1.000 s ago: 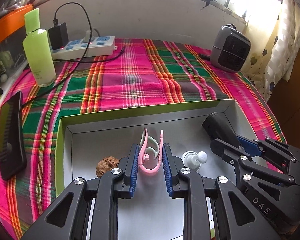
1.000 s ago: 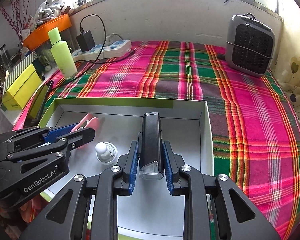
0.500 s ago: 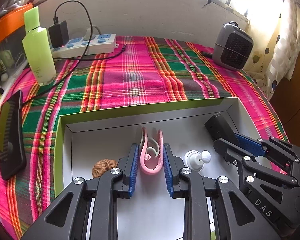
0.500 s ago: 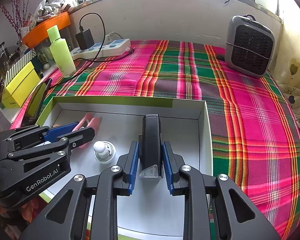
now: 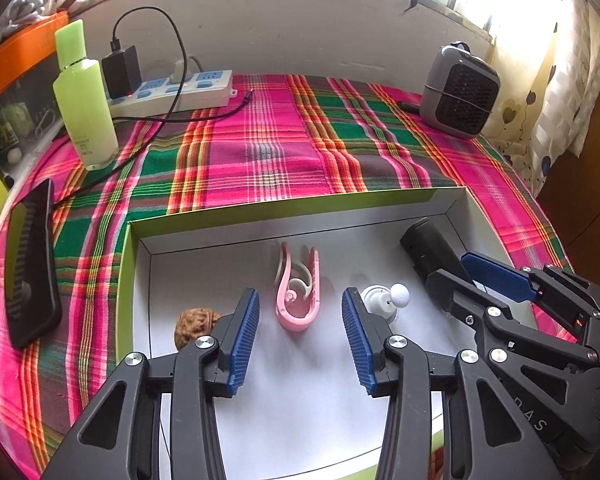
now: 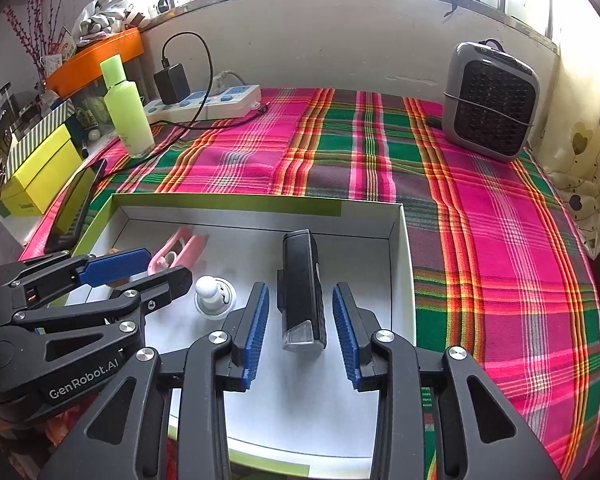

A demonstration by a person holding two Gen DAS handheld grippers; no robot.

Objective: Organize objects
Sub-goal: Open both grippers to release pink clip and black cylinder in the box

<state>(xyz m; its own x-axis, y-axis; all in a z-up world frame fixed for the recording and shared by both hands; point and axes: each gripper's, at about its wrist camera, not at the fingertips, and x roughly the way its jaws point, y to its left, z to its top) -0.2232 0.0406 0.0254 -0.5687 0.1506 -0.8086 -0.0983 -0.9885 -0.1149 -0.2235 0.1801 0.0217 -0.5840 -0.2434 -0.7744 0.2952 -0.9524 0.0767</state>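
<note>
Both grippers hang over the shallow white box [image 5: 456, 200], jaws opening to release: the left gripper [image 5: 300, 320] around the pink clip [image 5: 298, 300], the right gripper [image 6: 300, 320] around the black bike light [image 6: 302, 280], both lying free on the box floor, plaid cloth [image 6: 480, 208] beyond.

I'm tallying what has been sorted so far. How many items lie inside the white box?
4: a walnut at the left, a pink clip mid-box, a white knob beside it, a black light at the right. Grippers may hide more.
</note>
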